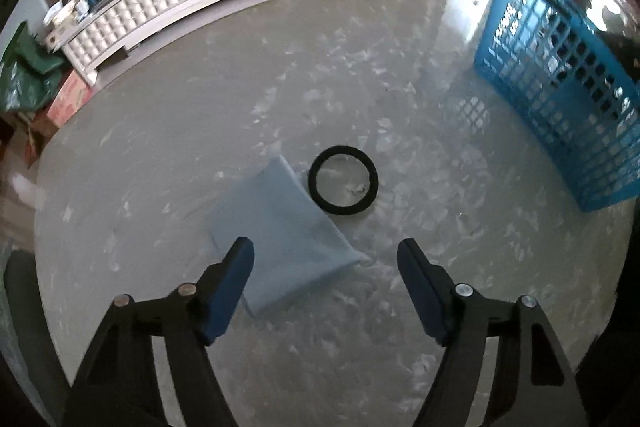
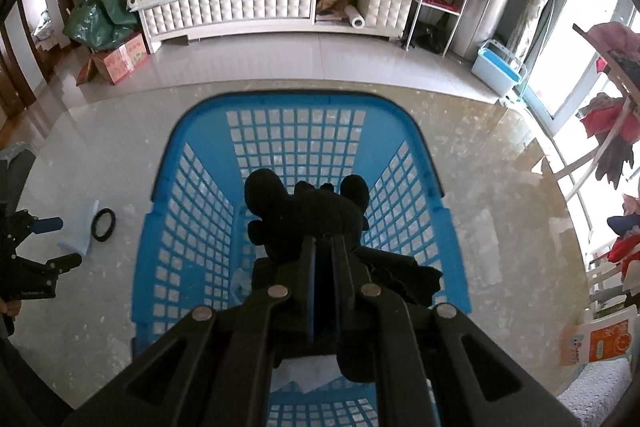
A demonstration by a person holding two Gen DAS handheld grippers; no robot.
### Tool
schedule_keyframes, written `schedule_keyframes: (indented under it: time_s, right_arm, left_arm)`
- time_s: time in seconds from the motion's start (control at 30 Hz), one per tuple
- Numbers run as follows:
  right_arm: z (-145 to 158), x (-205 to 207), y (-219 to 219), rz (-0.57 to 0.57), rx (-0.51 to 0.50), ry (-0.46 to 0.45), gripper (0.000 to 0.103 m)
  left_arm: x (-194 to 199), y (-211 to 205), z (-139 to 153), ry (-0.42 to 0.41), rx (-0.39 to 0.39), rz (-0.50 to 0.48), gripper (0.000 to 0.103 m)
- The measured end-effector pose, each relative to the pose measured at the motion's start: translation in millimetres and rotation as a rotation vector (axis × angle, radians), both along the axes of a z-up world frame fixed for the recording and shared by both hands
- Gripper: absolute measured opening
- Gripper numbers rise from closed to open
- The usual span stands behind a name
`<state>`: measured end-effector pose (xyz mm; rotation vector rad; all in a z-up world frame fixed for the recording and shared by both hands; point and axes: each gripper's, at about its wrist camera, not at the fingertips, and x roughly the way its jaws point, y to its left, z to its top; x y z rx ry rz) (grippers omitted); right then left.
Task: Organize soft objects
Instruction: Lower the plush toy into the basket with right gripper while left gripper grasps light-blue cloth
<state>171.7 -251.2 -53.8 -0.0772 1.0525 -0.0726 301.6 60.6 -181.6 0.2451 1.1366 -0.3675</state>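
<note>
right gripper (image 2: 323, 247) clamping black plush toy (image 2: 308, 215) over blue basket (image 2: 192, 131)

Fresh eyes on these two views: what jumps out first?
The right gripper, jaws shut on a black plush toy, hangs over the open blue basket, which fills the right wrist view. In the left wrist view the left gripper, jaws wide apart, hovers above a folded light-blue cloth beside a black ring on the marble table.
</note>
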Motion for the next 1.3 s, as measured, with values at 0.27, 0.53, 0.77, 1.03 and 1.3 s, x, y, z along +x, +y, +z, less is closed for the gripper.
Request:
schedule_keyframes:
  time_s: [0.27,0.53,0.77,1.03,1.3]
  right_arm:
    - [-5,1,-7,-0.006,0.014,0.036,0.006]
    - [-5,1,-8,-0.005,0.019,0.055,0.006]
    - [-12,5,-4,0.027,0.012,0.112,0.007]
    - [-2,-3,-2,0.021,0.014,0.09,0.058]
    - [17,-23,9,0.065,0.004,0.021,0.1]
  left_arm:
    - [15,-4,-23,0.032,0.044,-0.009,0.051]
    - [14,1,-26,0.031,0.036,0.005,0.026]
    - [4,15,-23,0.001,0.02,0.038,0.015]
    - [-9,23,-6,0.004,-0.043,0.072,0.008]
    - [-35,32,14,-0.019,-0.054,0.117,0.007]
